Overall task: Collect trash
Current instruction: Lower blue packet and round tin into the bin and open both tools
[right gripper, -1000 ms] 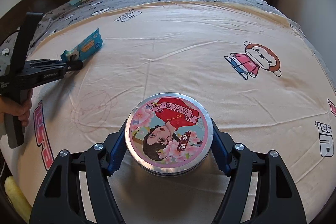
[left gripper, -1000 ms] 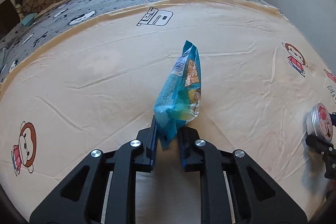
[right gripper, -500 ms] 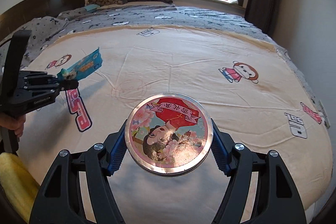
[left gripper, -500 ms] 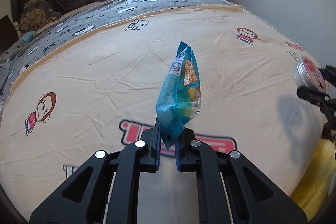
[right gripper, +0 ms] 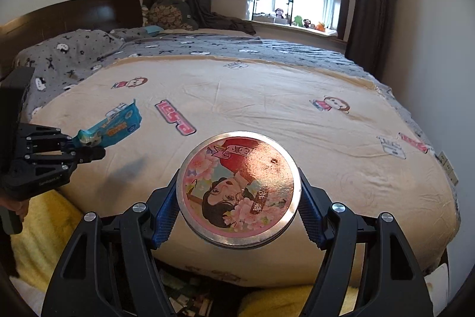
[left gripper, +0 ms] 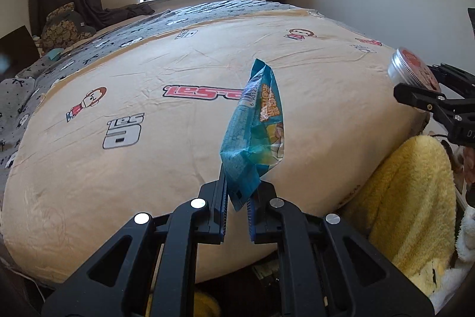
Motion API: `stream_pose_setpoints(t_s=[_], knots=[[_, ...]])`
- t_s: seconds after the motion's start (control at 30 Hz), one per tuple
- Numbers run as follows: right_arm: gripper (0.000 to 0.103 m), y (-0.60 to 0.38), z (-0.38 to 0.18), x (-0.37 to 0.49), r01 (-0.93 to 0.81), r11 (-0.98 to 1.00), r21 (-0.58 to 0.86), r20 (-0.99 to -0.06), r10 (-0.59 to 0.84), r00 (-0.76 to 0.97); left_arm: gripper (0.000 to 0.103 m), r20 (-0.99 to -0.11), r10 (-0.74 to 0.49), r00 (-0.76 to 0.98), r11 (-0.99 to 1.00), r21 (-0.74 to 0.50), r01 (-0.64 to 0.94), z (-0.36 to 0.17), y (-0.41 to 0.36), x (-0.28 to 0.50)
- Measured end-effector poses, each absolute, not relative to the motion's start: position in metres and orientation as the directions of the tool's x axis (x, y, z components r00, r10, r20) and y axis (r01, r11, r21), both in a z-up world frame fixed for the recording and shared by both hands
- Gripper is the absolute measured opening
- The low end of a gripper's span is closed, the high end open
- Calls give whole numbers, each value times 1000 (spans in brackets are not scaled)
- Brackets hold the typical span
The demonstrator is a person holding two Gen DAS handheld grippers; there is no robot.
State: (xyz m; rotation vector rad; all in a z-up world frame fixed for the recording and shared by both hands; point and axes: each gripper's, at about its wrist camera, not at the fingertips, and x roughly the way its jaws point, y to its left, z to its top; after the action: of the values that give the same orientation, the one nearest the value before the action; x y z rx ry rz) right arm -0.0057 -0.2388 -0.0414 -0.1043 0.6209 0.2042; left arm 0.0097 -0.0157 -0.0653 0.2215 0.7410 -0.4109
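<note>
1. Left wrist view: the left gripper (left gripper: 237, 216) fills the bottom centre of the frame, clenched on the lower corner of a blue snack wrapper (left gripper: 255, 132). The wrapper stands up and away from the fingertips toward the centre of the frame, held in the air above the bed (left gripper: 148, 168).
2. In the same view, at the right edge, the right gripper (left gripper: 427, 97) holds a round tin (left gripper: 400, 67) seen side-on, its silver wall facing left.
3. Right wrist view: the right gripper (right gripper: 237, 198) sits at bottom centre, its blue pads pressed on either side of the round tin (right gripper: 237, 189). The tin's illustrated lid faces the camera, and the tin hangs over the near edge of the bed (right gripper: 297, 115).
4. At the left edge of this view, the left gripper (right gripper: 89, 150) grips one end of the blue snack wrapper (right gripper: 115, 127), which points up and right.
5. A yellow fluffy blanket (left gripper: 415, 198) lies beside the bed, at lower right in the left wrist view.
</note>
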Motion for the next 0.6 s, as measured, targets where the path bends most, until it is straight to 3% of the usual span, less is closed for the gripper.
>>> stream_pose_setpoints(t_s=[0.33, 0.6], knots=[[71, -216, -115, -36, -258, 955, 146, -746, 277, 605, 10, -805, -343, 484, 886, -105, 452, -138, -24, -38], [71, -201, -177, -39, -237, 955, 181, -853, 272, 446, 10, -888, -338, 312, 865, -163, 474, -198, -38, -39]])
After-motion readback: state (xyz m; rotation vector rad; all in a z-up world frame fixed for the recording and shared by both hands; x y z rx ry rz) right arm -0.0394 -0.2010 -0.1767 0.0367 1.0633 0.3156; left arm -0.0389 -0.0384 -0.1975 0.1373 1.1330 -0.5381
